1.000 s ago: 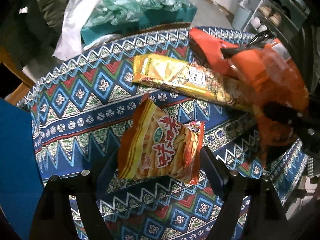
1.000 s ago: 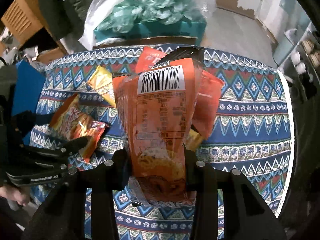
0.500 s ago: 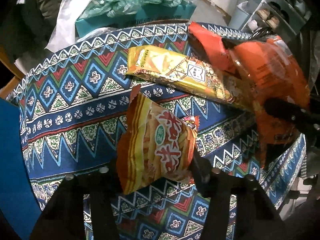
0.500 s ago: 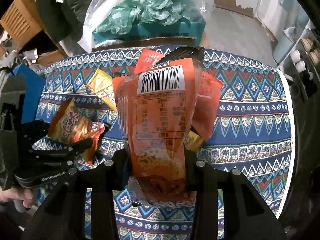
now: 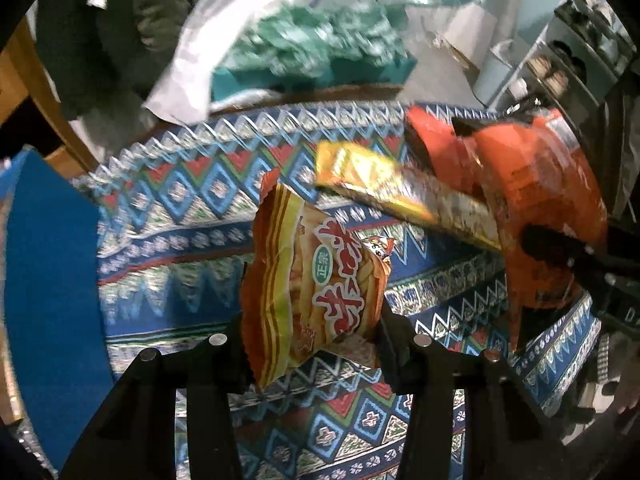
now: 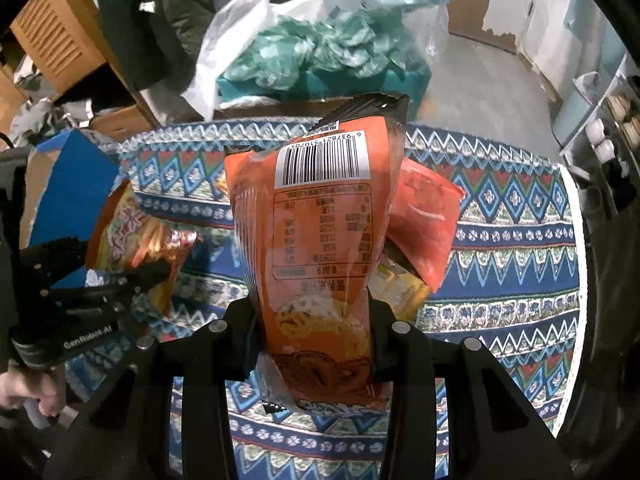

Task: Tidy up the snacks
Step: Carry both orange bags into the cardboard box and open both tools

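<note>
The yellow-orange snack pkt (image 5: 316,296) is now clamped btwn the fingers (image 5: 390,332) of the left gripper (image 5: 312,344) and looks lifted clear of the patterned cloth (image 5: 168,200) on the worktop; a sec ago it lay flat there w/ the fingers wide either side. The jaws have just been closing, w/ the pkt btwn them. In the right wrist view the same pkt is seen at 9 o'clock, tilted up in that gripper.

The big orange bag (image 6: 320,248) is gripped as before by the right gripper (image 6: 316,344), barcode end up, hanging abv the cloth. The gold bar pkt (image 5: 384,184) and red pkt (image 6: 424,232) are left on the cloth, at approx 1 o'clock from the left gripper's load.

Judged: pick step done on both sides; next is carrying to wherever the snacks go. The blue box (image 5: 48,272) at 9 o'clock could be it, unconfirmed.
</note>
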